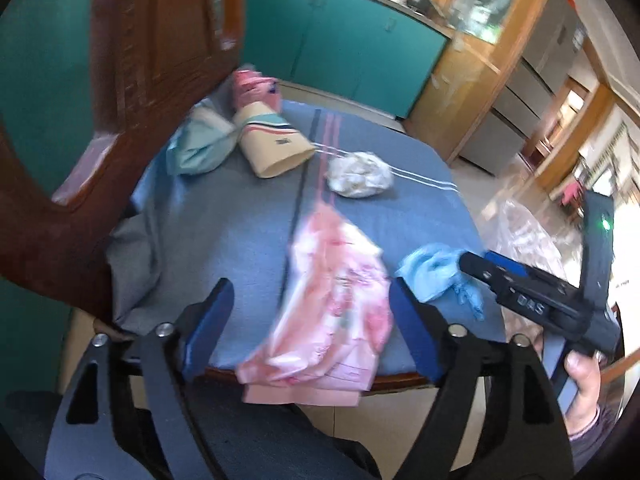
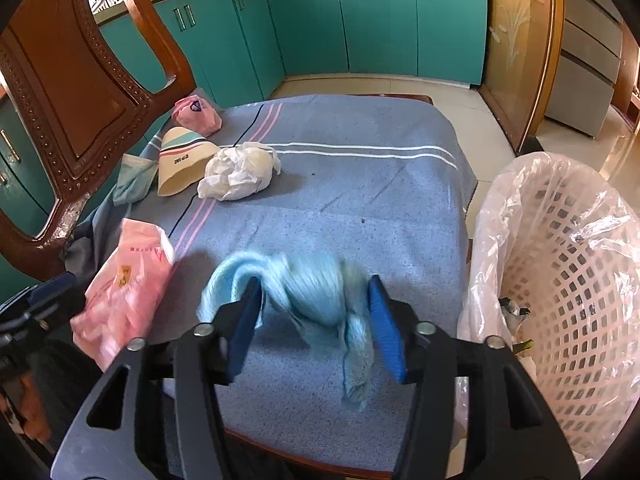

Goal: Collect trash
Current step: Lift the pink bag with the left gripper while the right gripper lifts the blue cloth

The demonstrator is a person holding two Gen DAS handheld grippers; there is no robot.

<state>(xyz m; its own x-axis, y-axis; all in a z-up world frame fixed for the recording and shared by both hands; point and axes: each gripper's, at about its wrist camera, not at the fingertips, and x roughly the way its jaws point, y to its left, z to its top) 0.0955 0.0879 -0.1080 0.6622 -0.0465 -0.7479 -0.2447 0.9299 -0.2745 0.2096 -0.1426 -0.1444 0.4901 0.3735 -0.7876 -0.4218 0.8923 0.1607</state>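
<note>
A pink plastic bag point(image 1: 332, 304) lies at the table's near edge between the wide-open fingers of my left gripper point(image 1: 312, 320); whether they touch it is unclear. It also shows in the right wrist view point(image 2: 124, 280). A crumpled light-blue glove point(image 2: 308, 292) sits between the open fingers of my right gripper point(image 2: 314, 320), blurred, with a strip hanging down. The glove point(image 1: 432, 272) shows in the left wrist view at the right gripper's tip. A white crumpled wad point(image 2: 240, 176), a paper cup point(image 2: 180, 164) on its side, a small pink packet point(image 2: 196, 114) and a teal wrapper point(image 2: 132, 184) lie farther back.
A white lattice basket point(image 2: 568, 280) lined with clear plastic stands right of the table and holds some scraps. A carved wooden chair back point(image 2: 80, 92) rises at the left. The table has a blue-grey striped cloth point(image 2: 360, 192). Teal cabinets point(image 2: 360, 20) stand behind.
</note>
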